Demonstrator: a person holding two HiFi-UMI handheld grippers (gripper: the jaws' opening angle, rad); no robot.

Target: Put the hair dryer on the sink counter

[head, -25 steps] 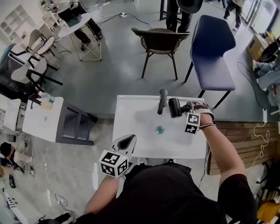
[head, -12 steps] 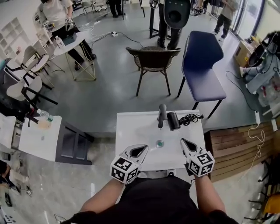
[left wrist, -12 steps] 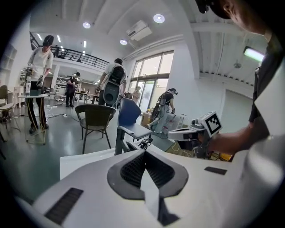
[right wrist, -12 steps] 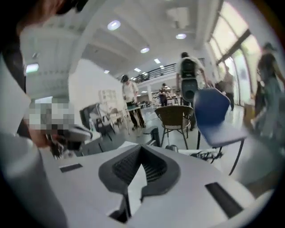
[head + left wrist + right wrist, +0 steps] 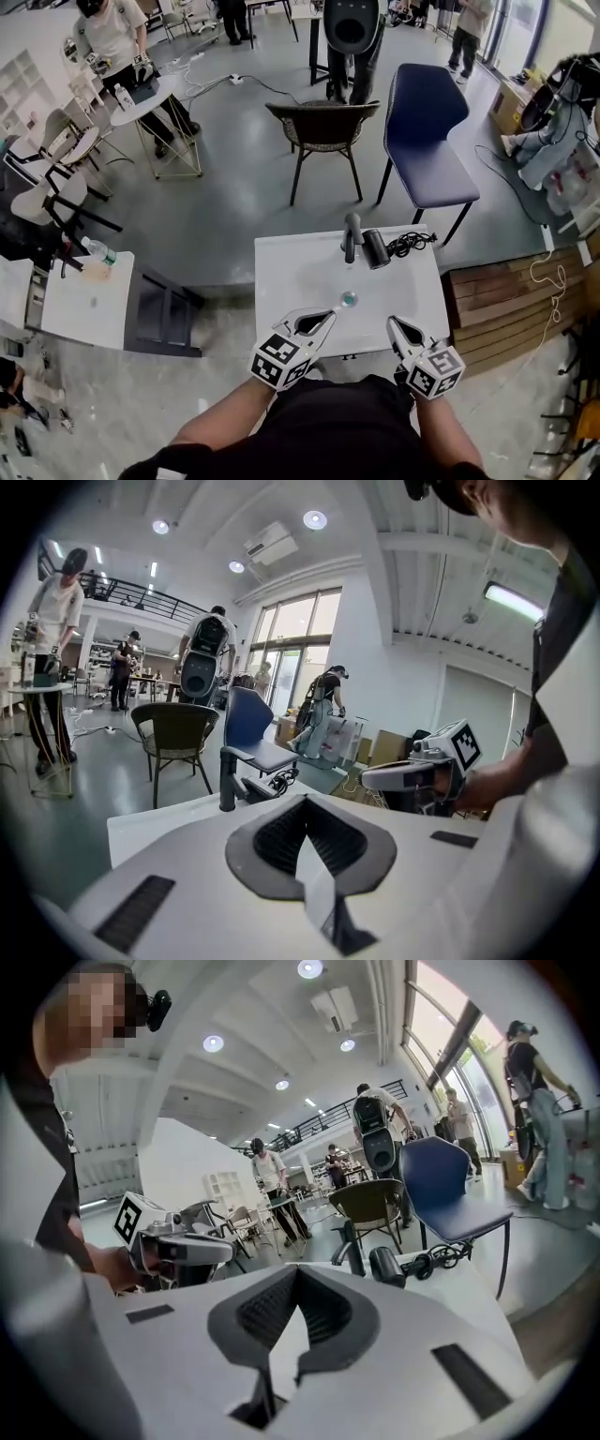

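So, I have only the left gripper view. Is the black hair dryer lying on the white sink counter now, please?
Observer: Yes. The head view shows the black hair dryer lying on the white sink counter, just right of the dark upright faucet.
Operator: Good. Does the right gripper hold something?
Observer: No. In the right gripper view, the right gripper has its jaws together, with nothing between them.

The left tool (image 5: pixel 305 850) hides most of the sink counter (image 5: pixel 155 822); the hair dryer's (image 5: pixel 258 787) plug is indistinct
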